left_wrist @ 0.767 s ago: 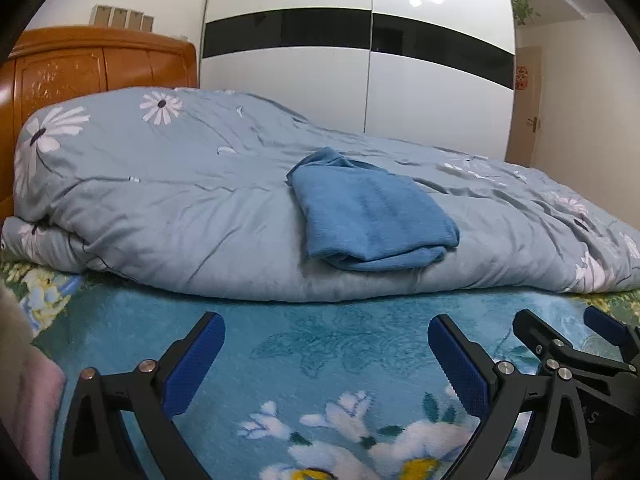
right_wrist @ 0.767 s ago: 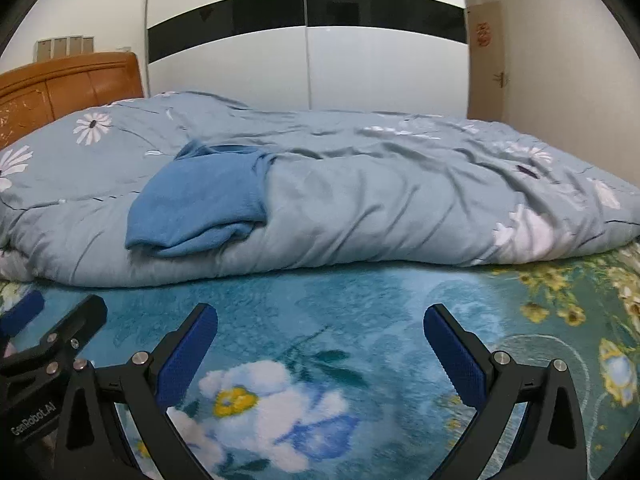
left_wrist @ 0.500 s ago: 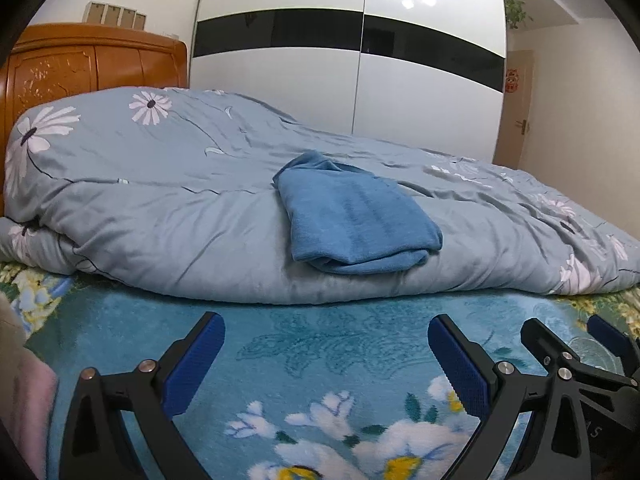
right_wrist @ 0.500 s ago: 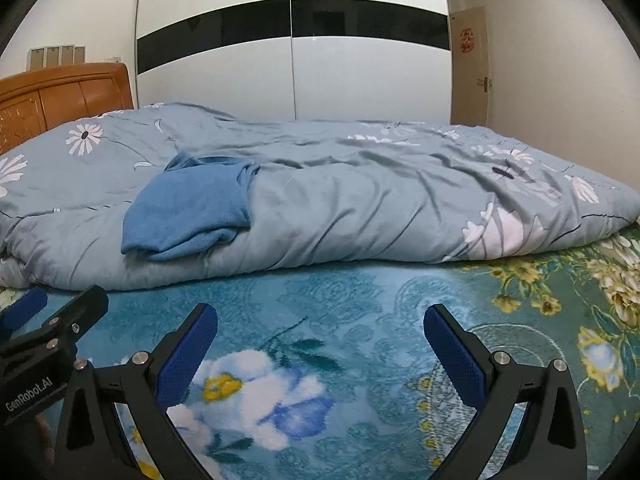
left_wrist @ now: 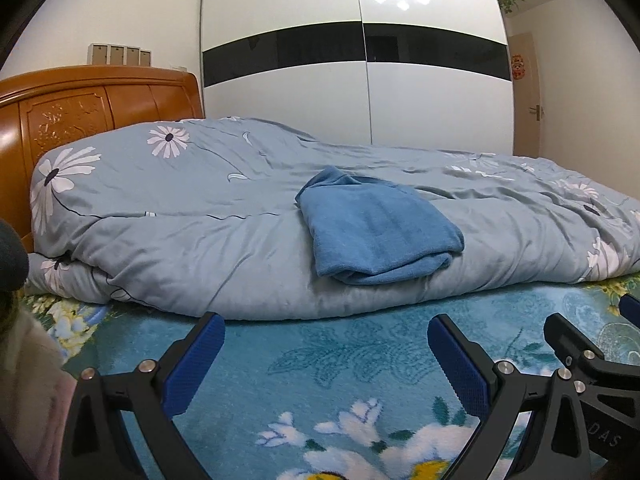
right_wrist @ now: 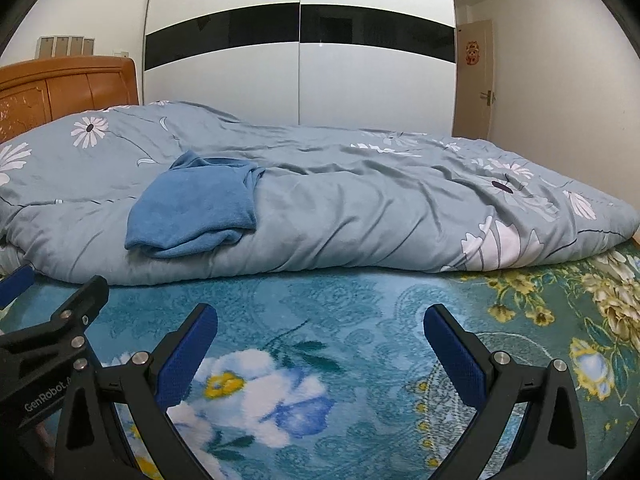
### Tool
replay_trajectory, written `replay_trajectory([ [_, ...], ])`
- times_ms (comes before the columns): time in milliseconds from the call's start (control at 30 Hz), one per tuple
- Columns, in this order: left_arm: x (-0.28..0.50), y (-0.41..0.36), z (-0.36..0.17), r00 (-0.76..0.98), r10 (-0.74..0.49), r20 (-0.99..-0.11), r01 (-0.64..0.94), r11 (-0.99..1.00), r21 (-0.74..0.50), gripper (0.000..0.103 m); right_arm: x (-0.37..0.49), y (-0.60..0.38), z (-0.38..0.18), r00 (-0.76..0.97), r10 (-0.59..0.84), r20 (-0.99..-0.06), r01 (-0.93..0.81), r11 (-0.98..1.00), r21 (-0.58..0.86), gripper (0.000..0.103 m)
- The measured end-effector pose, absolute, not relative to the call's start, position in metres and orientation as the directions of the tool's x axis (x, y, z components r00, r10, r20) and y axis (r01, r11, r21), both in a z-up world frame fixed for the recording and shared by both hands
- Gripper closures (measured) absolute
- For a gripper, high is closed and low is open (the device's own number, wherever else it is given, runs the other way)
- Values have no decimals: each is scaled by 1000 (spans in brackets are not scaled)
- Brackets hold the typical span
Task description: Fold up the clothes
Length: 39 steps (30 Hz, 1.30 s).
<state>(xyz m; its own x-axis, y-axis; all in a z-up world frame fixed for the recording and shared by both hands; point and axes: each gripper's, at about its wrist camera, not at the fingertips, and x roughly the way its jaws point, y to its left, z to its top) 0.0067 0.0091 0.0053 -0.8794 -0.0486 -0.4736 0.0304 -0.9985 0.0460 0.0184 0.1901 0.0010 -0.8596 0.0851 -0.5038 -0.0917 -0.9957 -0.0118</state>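
The left gripper (left_wrist: 326, 344) is held low and level, its blue-padded fingers (left_wrist: 196, 356) spread wide with nothing between them. The right gripper (right_wrist: 320, 336) is held the same way, just beside it, jaws likewise wide apart and nothing gripped, pads (right_wrist: 454, 352) facing inward.

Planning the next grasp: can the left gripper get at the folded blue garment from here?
Probably yes: the left gripper is open, and only bare blanket lies before the blue garment atop the duvet.
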Motion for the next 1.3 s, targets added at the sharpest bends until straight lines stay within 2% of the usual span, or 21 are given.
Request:
replay_trajectory([
  [1067, 7, 10, 5, -878, -58, -475, 33, -998, 61, 0, 20, 186, 2, -853, 109, -510, -107, -994, -33, 0],
  [1300, 4, 6, 4, -865, -38, -500, 27, -999, 29, 0, 21, 186, 3, -855, 106, -508, -105, -994, -31, 0],
])
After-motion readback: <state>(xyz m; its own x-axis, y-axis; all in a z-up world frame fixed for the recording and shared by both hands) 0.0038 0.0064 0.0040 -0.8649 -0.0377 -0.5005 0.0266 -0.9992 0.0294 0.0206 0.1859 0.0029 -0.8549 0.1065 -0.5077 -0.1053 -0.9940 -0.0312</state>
